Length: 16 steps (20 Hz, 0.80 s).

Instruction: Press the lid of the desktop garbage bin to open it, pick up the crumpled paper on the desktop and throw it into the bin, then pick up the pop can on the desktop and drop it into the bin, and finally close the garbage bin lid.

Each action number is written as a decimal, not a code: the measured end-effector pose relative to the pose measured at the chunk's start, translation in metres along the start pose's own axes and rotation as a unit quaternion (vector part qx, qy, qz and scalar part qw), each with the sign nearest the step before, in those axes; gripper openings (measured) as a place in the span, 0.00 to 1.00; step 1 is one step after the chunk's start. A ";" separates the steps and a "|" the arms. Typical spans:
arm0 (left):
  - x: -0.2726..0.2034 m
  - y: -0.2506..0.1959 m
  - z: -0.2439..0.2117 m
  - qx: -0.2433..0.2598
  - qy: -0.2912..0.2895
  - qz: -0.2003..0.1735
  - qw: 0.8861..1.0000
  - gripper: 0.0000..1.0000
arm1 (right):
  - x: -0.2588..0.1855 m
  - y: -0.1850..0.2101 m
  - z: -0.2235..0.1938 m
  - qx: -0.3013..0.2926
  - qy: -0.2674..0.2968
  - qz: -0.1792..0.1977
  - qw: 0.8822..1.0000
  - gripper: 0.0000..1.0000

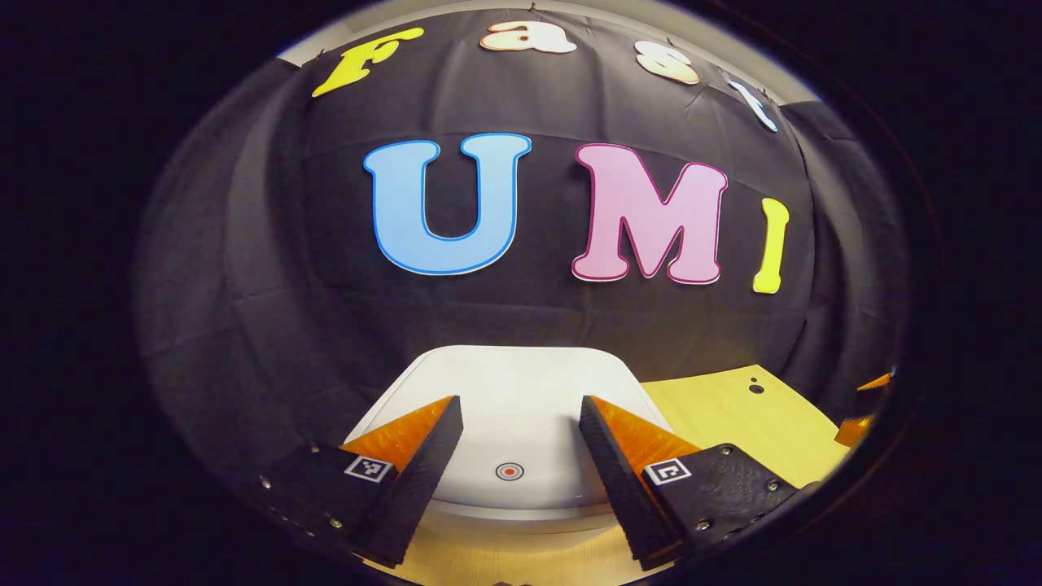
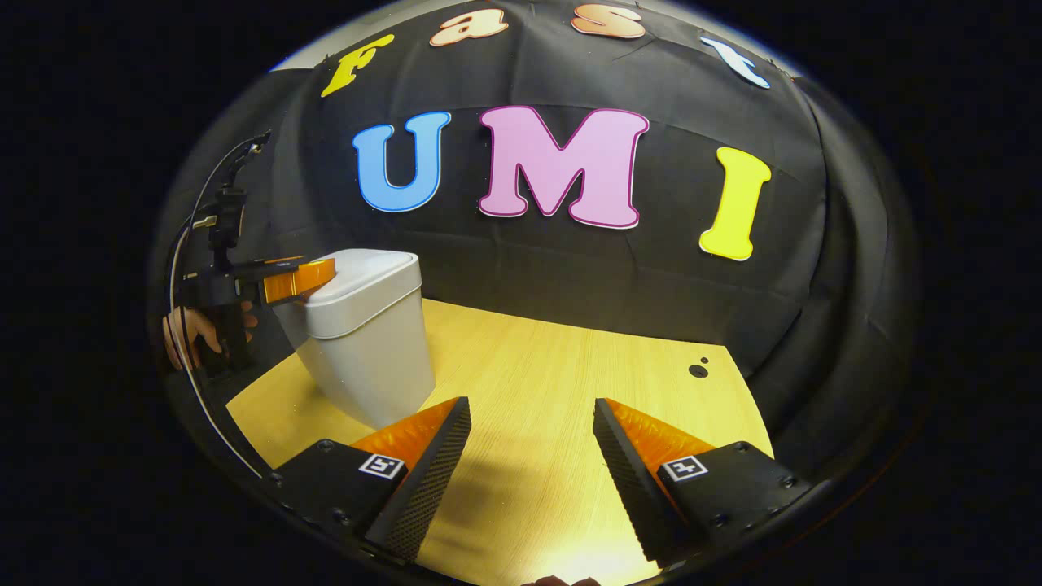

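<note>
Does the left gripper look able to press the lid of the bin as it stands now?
Probably yes: the left gripper hangs open right over the shut lid of the bin, with nothing between them.

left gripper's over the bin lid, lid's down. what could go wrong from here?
1. The left gripper is open, straddling the lid; its fingers may miss the red dot.
2. The bin stands tall and narrow near the table's edge; an off-centre push might tip or slide it.
</note>
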<state>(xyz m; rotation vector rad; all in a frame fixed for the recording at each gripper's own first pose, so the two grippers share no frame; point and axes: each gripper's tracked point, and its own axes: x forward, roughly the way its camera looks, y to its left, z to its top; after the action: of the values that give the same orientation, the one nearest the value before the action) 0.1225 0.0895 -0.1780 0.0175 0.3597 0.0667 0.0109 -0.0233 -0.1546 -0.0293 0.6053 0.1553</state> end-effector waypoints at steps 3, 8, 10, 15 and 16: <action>0.000 0.000 0.005 0.010 -0.025 0.001 1.000 0.97 | 0.002 0.004 0.000 -0.003 0.001 0.005 1.000 0.98; 0.001 0.000 0.017 0.040 -0.029 0.007 0.999 0.95 | 0.002 0.000 0.008 -0.001 -0.006 0.002 1.000 0.98; -0.002 -0.001 0.032 0.054 -0.041 0.016 0.998 0.95 | 0.000 0.002 0.011 0.001 -0.009 0.002 1.000 0.98; -0.025 -0.035 0.086 0.044 -0.092 -0.001 0.995 0.95 | -0.008 0.000 0.029 0.000 -0.031 0.005 1.000 0.98; -0.034 -0.043 0.096 0.039 -0.103 -0.003 0.994 0.95 | -0.010 -0.001 0.037 0.001 -0.039 0.005 0.999 0.98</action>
<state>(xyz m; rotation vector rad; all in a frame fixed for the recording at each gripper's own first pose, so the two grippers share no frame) 0.1270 0.0440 -0.0777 0.1005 0.1566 0.0441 0.0233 -0.0232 -0.1184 -0.0173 0.5270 0.1640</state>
